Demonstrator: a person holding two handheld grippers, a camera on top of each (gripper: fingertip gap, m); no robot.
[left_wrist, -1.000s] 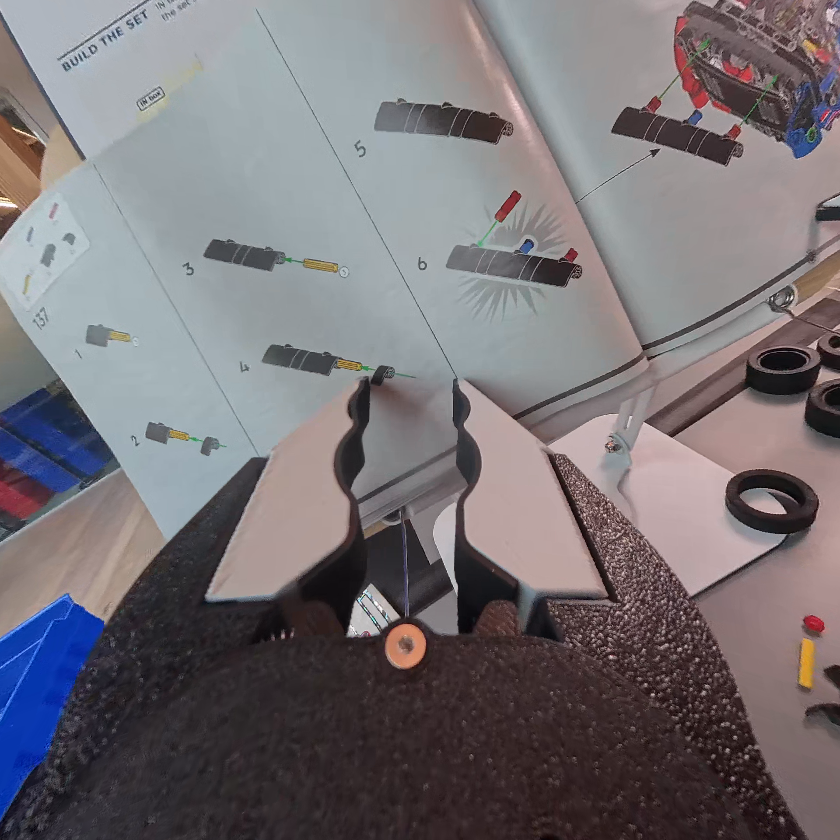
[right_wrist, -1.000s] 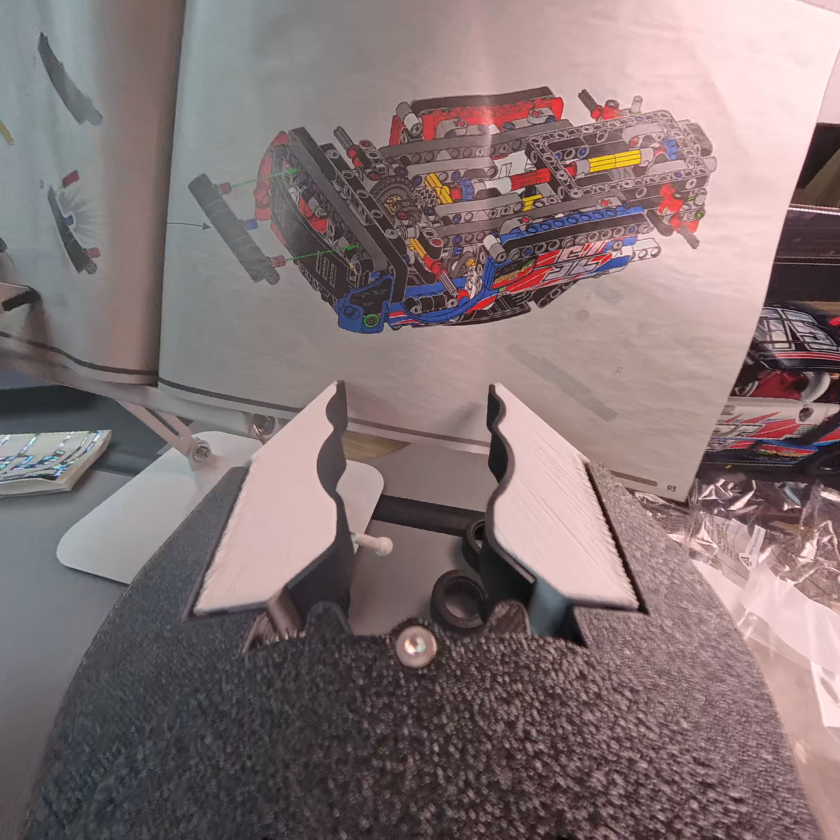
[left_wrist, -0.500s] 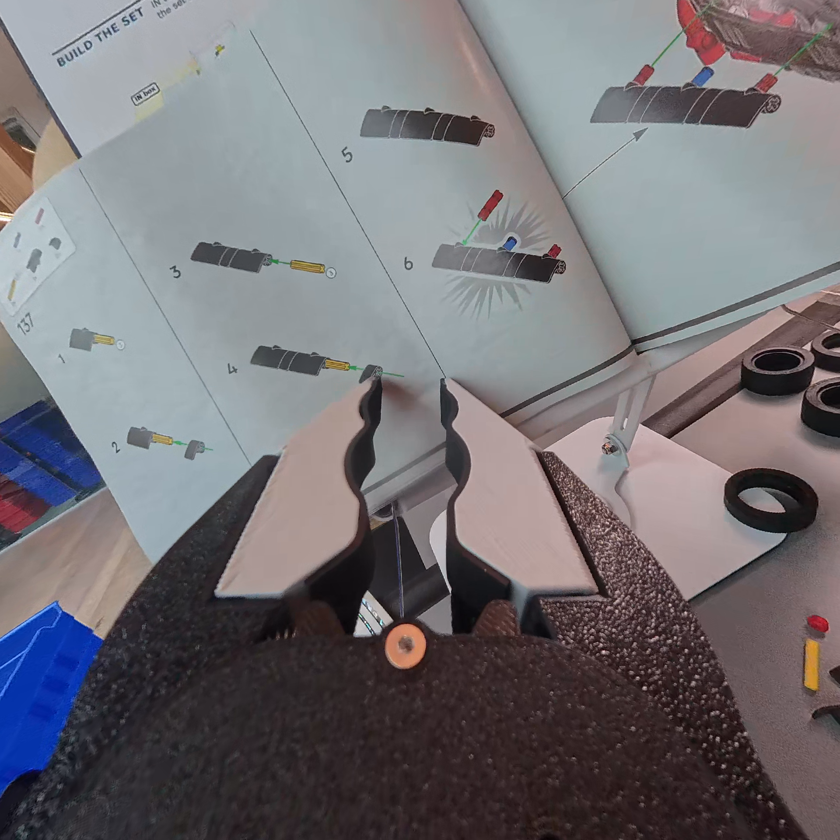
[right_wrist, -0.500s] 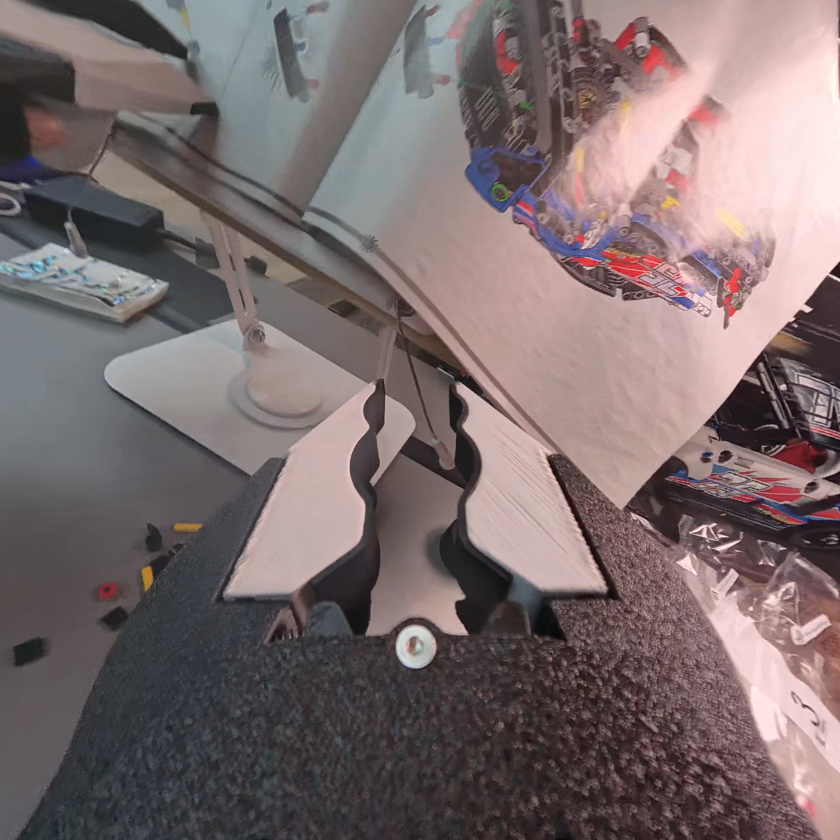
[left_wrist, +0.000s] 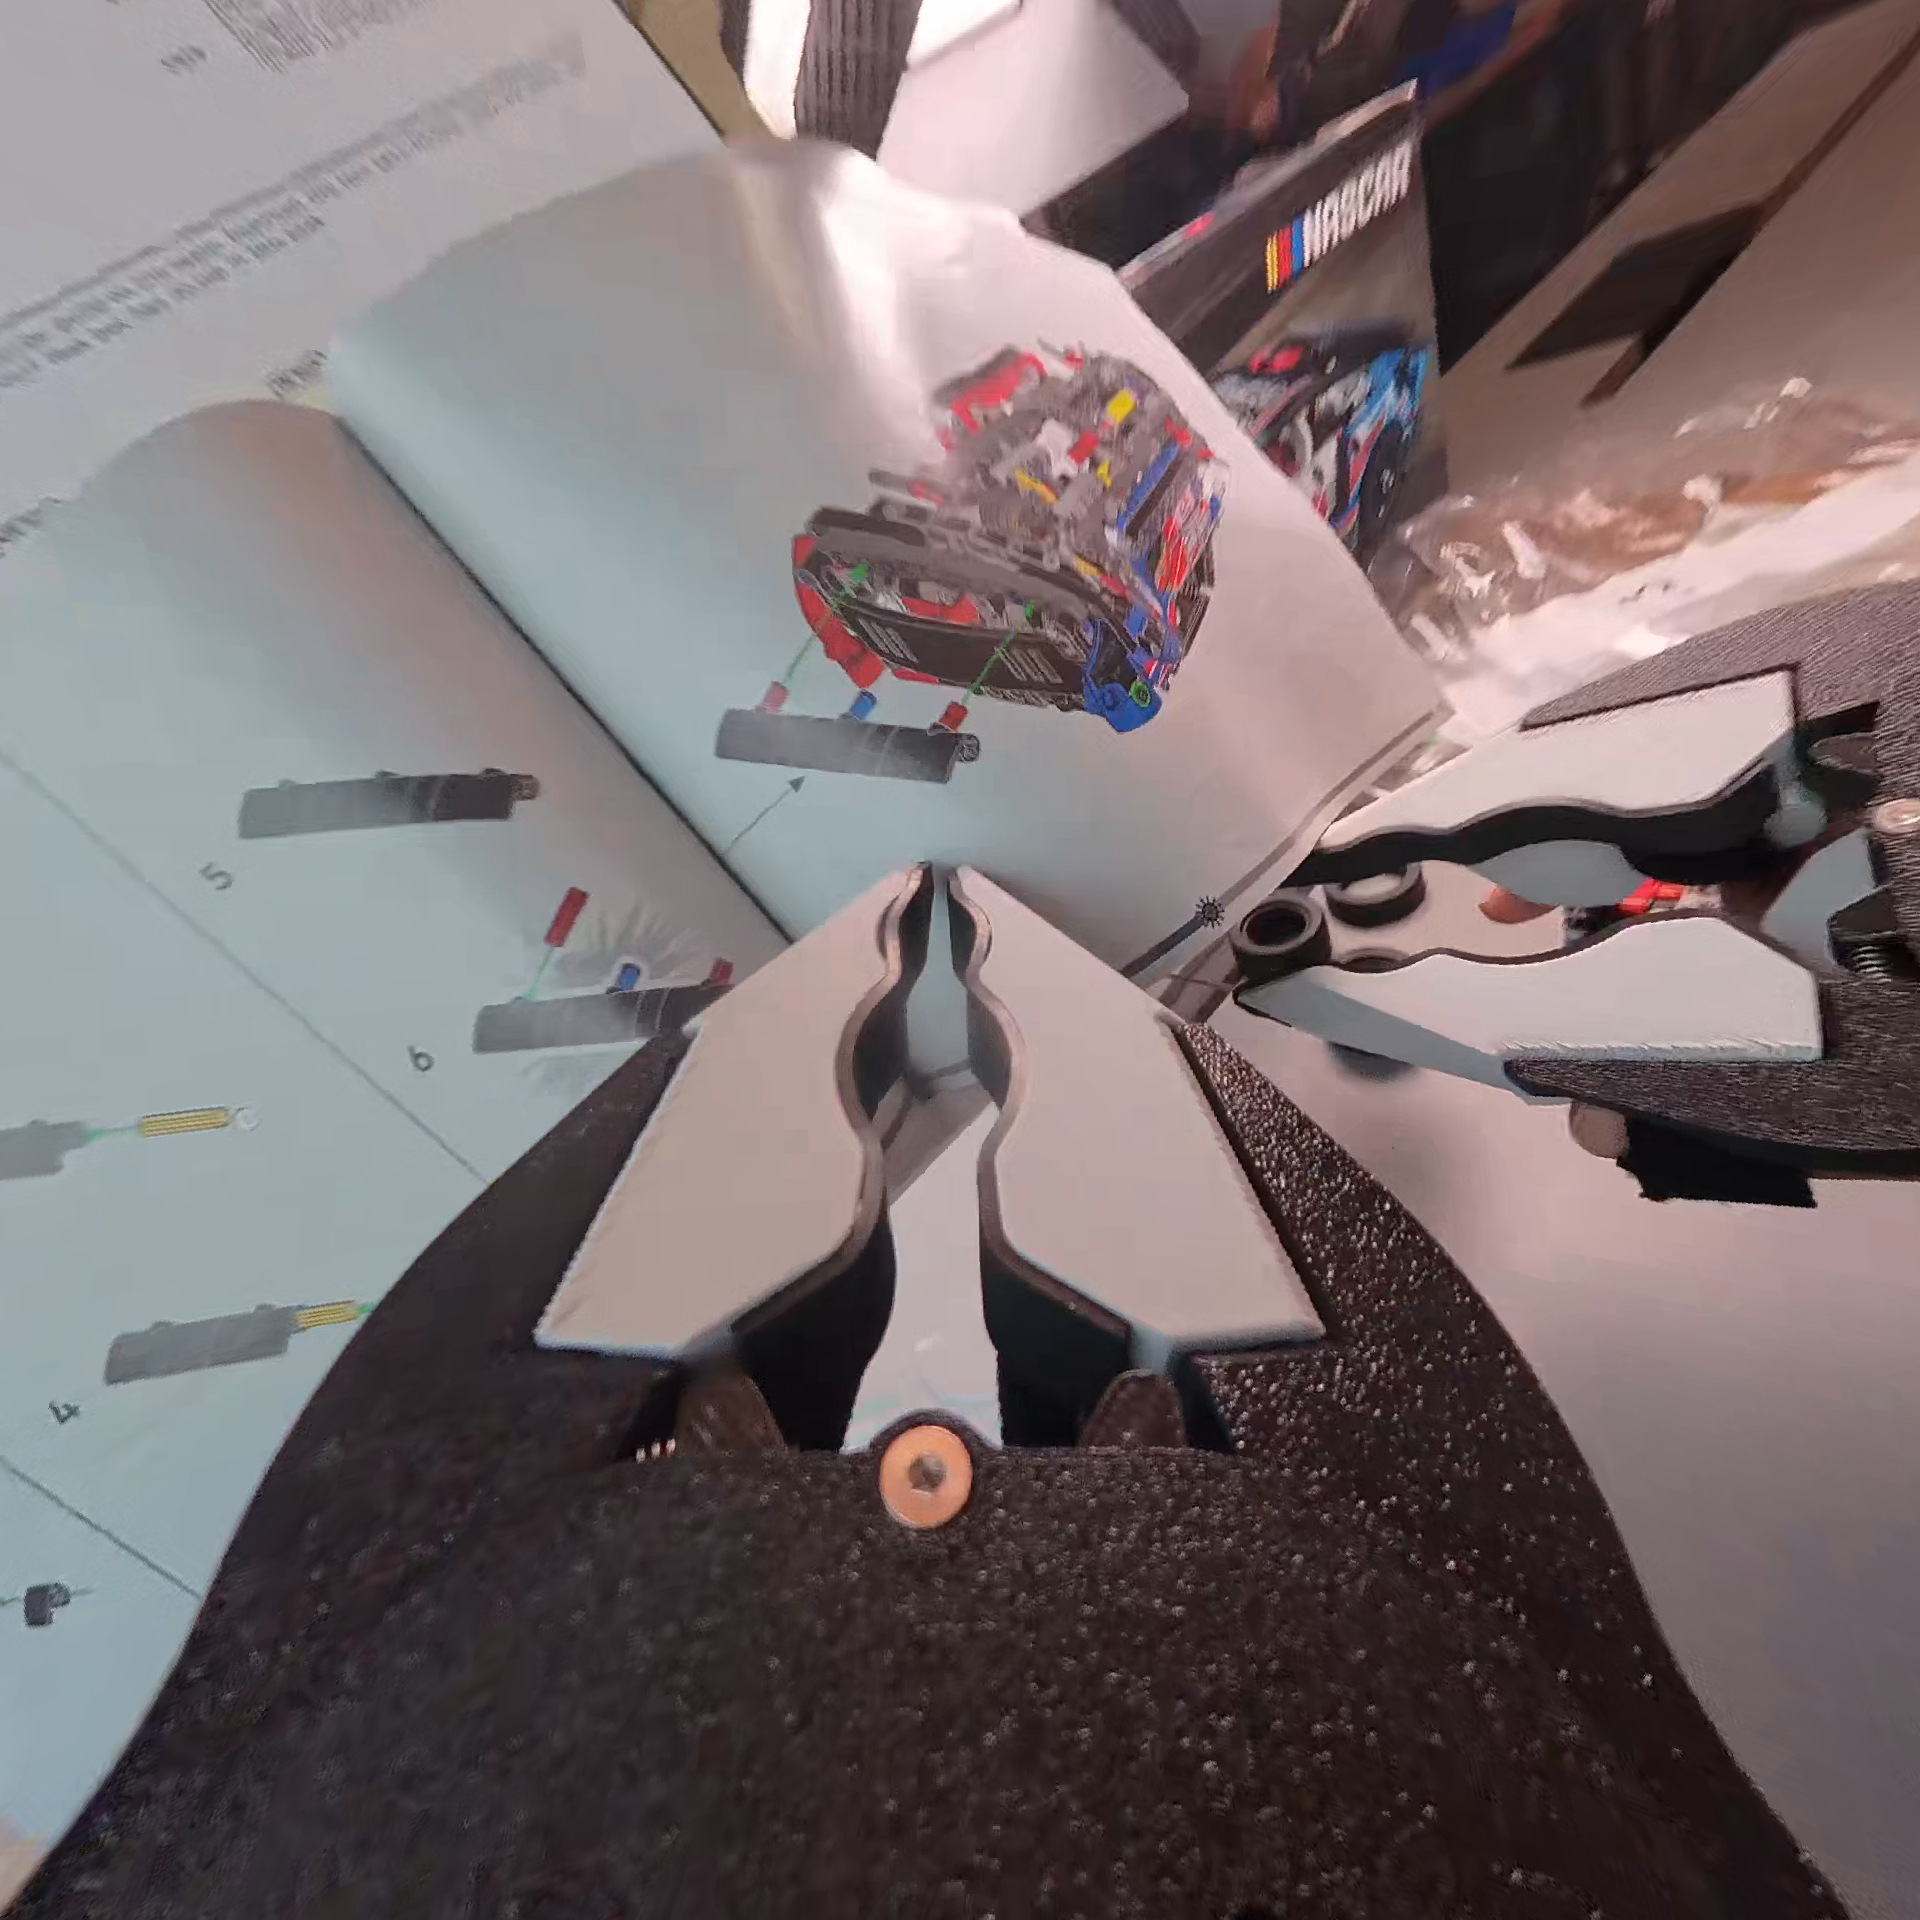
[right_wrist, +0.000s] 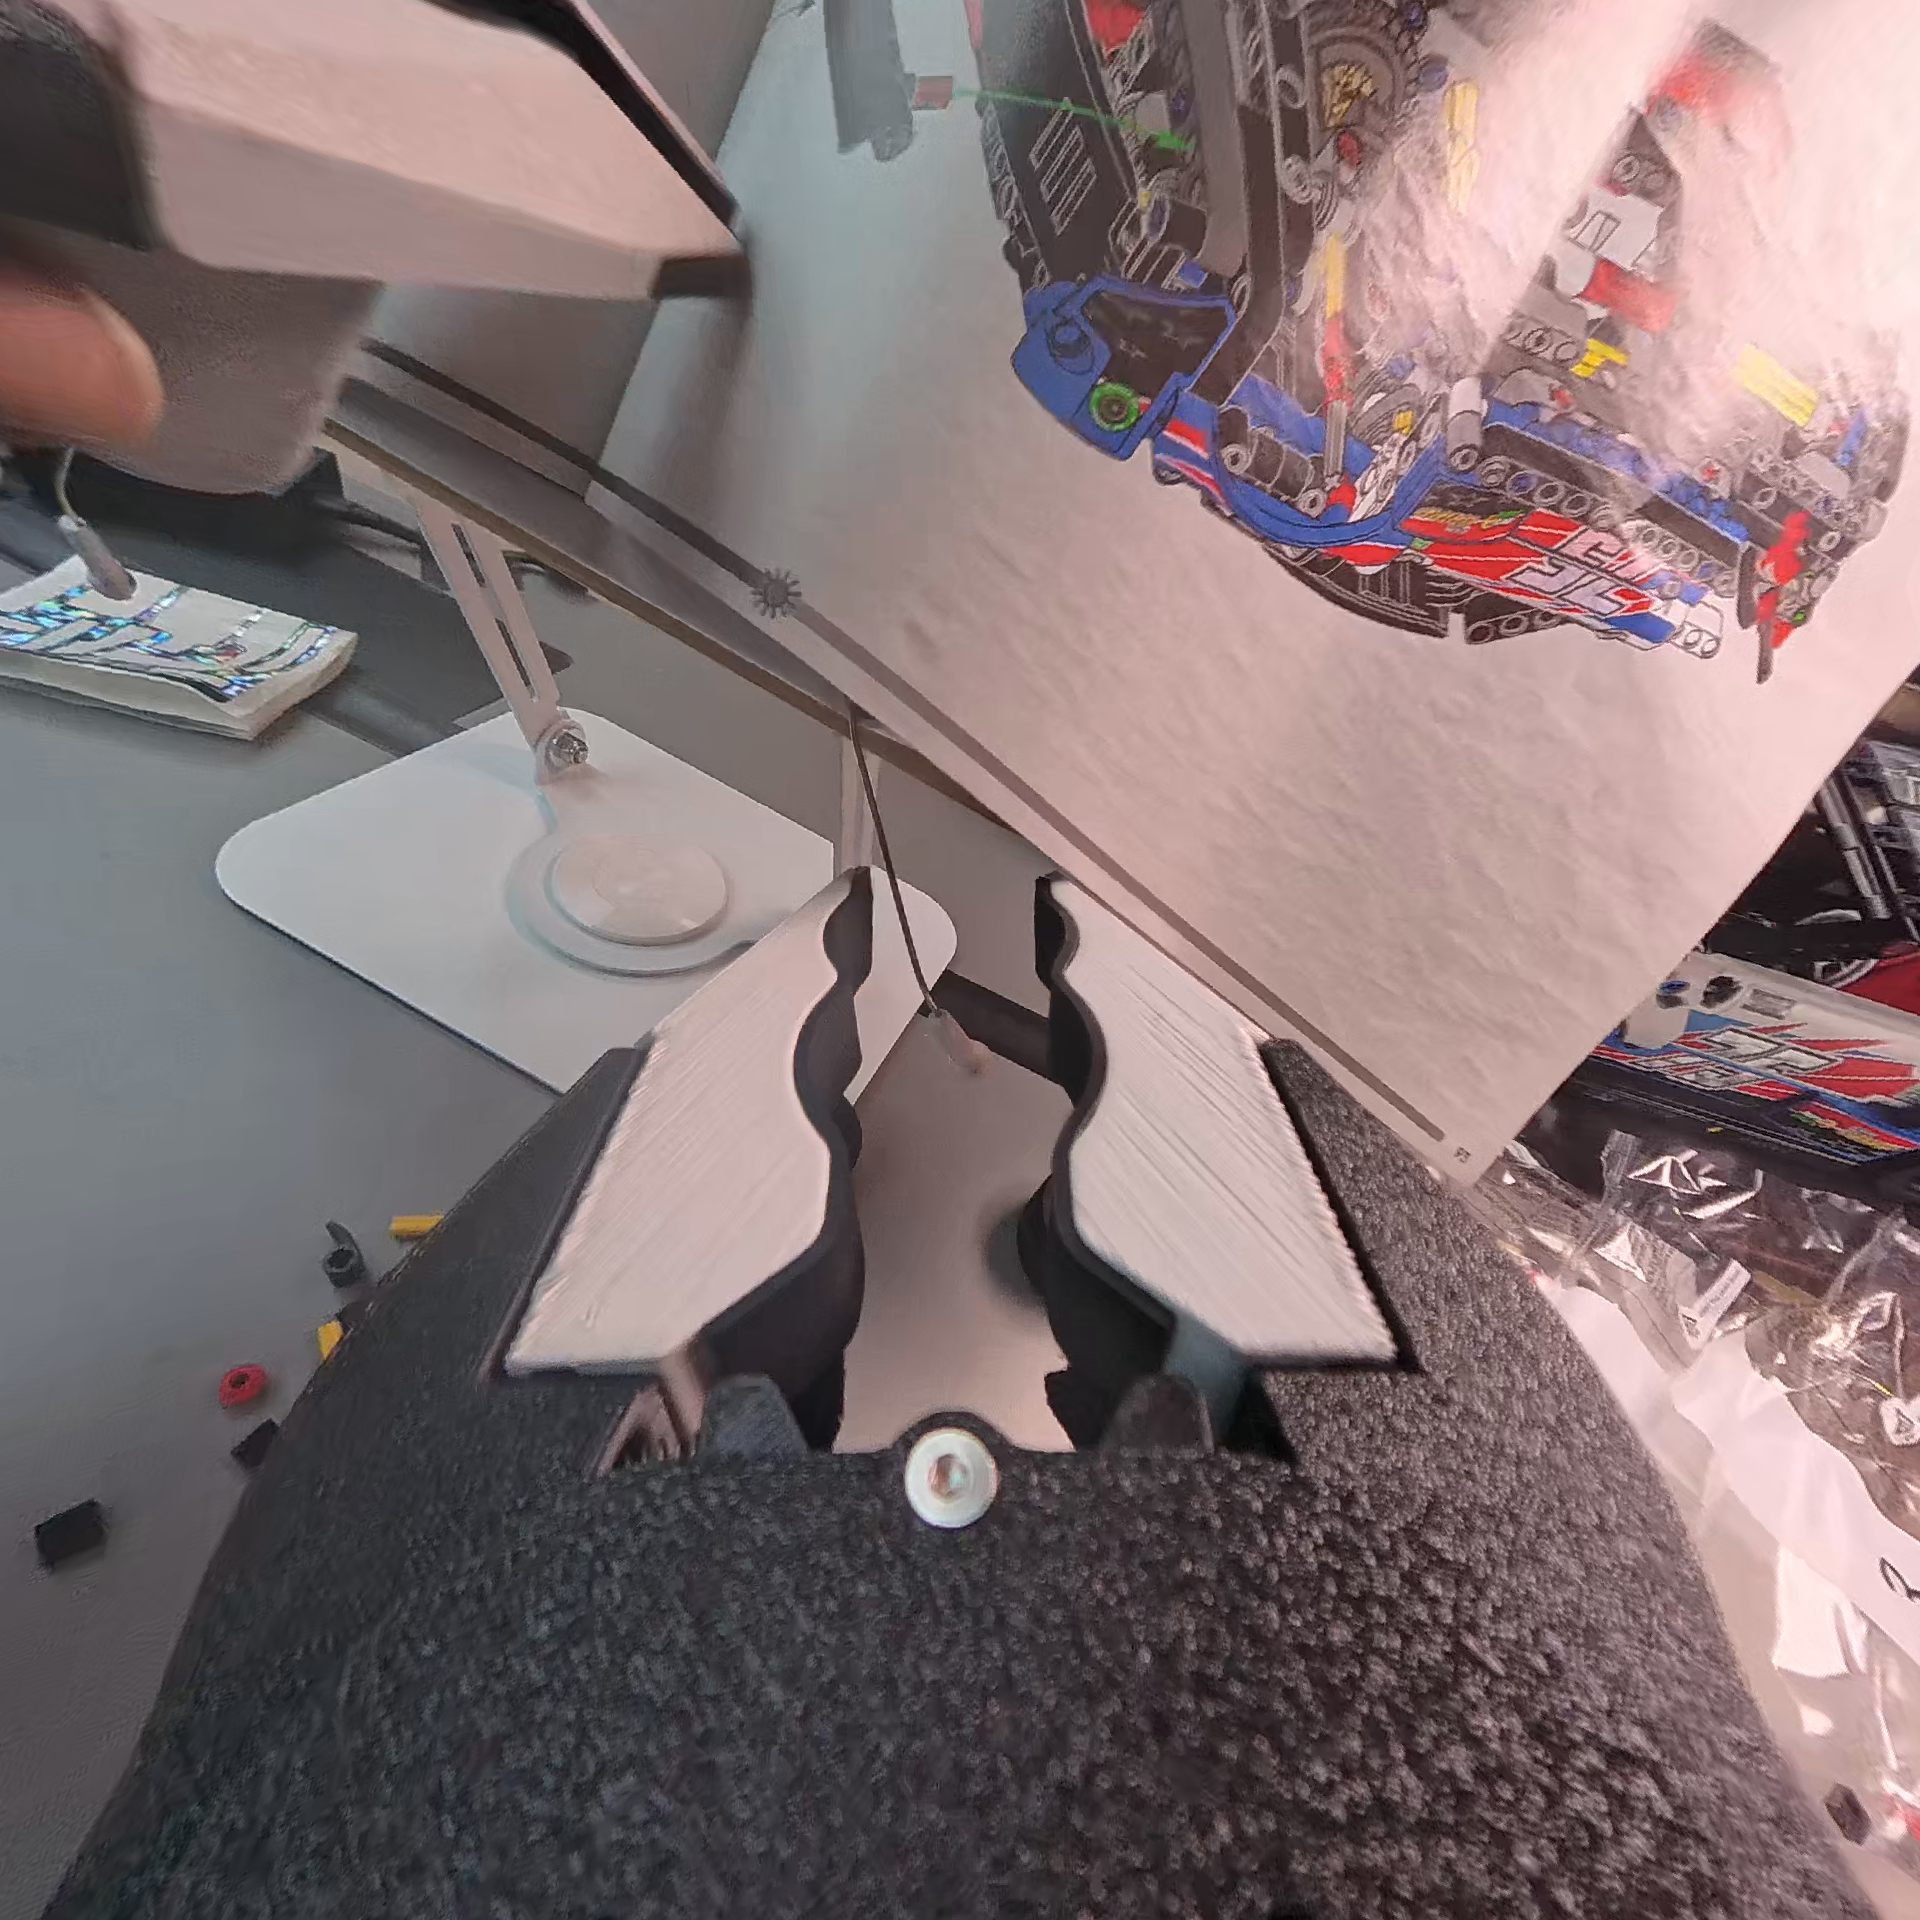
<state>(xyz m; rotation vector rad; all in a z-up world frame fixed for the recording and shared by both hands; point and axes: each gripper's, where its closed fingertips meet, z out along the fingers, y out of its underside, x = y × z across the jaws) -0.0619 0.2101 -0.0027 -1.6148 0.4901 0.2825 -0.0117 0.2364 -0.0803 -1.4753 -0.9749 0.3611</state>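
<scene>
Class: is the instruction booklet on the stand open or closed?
Open: the instruction booklet shows two facing pages on either side of its centre fold, propped on the white stand.

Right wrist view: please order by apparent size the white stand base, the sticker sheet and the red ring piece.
1. Stand base, largest.
2. Sticker sheet, partly cut off by the frame.
3. Red ring piece, smallest, though nearest.

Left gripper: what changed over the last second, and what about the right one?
The left gripper closed from open until its tips nearly meet at the bottom edge of the right-hand page of the instruction booklet; whether it pinches the paper is unclear. The right gripper dropped below the page, narrowed, then reopened; it holds nothing. The booklet remains on its white stand, open at the same pages.
</scene>
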